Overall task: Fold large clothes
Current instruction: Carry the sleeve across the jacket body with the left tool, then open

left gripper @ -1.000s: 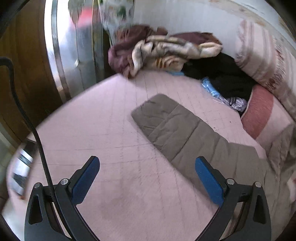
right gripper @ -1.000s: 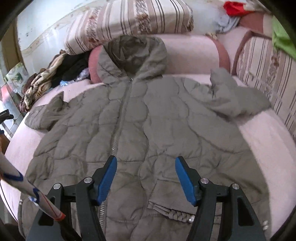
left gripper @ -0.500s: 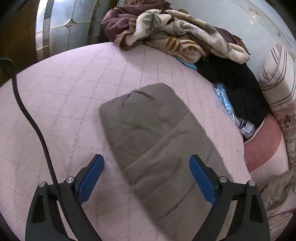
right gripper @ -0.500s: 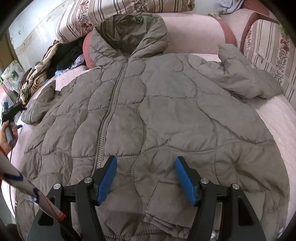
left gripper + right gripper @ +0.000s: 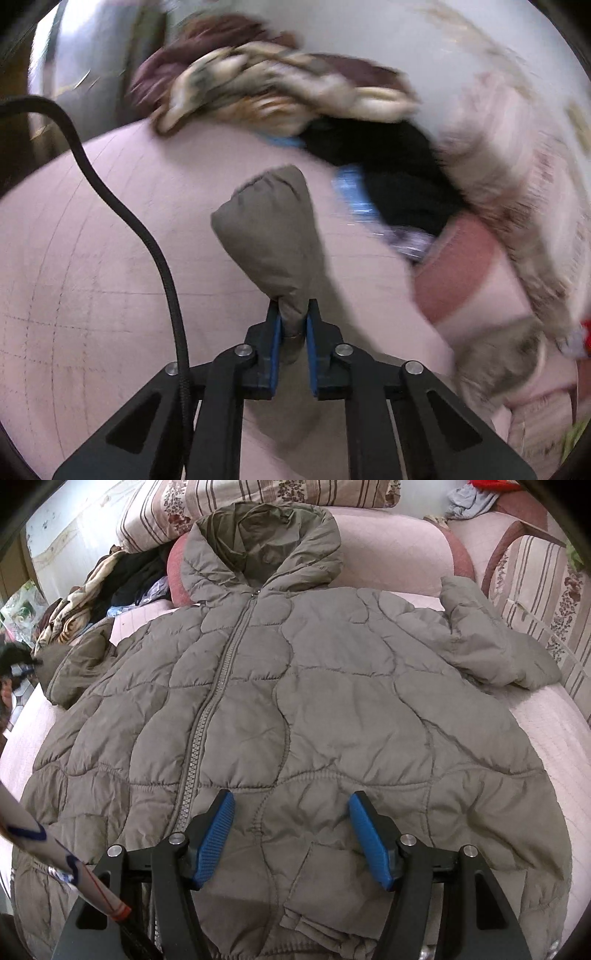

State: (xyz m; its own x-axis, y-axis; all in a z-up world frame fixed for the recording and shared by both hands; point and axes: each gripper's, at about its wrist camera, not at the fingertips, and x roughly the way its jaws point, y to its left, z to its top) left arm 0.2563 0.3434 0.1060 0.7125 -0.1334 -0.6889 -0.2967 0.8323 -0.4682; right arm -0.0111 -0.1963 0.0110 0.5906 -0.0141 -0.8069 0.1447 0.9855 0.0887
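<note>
Pink quilted bed [image 5: 92,258] lies under my left tongs [image 5: 291,325], clamped tight on the jacket's sleeve cuff [image 5: 273,236], which I should carry flat across the chest; my right tongs [image 5: 291,834] hang half-open, empty, over the spread jacket [image 5: 332,701].

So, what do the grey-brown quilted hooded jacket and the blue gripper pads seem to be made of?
Grey-brown quilted hooded jacket: likely thin matte synthetic shell over soft padding; it puffs between stitched seams and creases finely. Blue gripper pads: probably rubber or moulded plastic, with a ribbed, dull face.
</note>
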